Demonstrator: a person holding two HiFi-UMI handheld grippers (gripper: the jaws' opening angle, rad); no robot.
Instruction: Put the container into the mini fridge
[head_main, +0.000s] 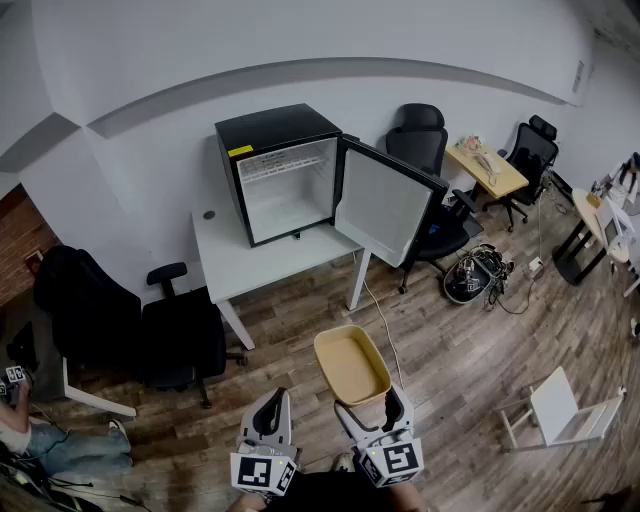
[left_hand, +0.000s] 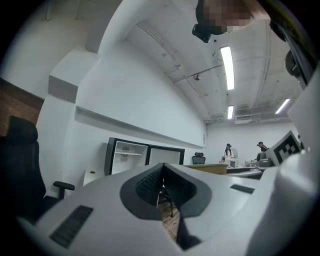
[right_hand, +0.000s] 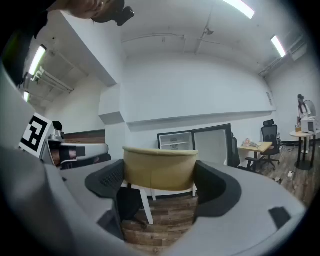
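Observation:
A tan, shallow container (head_main: 352, 363) hangs above the wooden floor, clamped at its near end by my right gripper (head_main: 367, 404). Up close the container (right_hand: 159, 167) fills the gap between that gripper's dark pads (right_hand: 107, 181), held wide apart by its width. My left gripper (head_main: 268, 415) is beside it to the left, shut and empty, pads (left_hand: 151, 186) pressed together. The black mini fridge (head_main: 280, 172) stands on a white table (head_main: 245, 263) ahead, its door (head_main: 386, 205) swung open to the right, white interior bare. The fridge (right_hand: 192, 141) also appears straight ahead in the right gripper view.
Black office chairs (head_main: 180, 335) stand left of the table and another (head_main: 422, 135) right of the fridge. A cable (head_main: 385, 320) runs across the floor near the table leg. A white folding chair (head_main: 558, 408) lies at right. Desks (head_main: 487, 168) stand further right.

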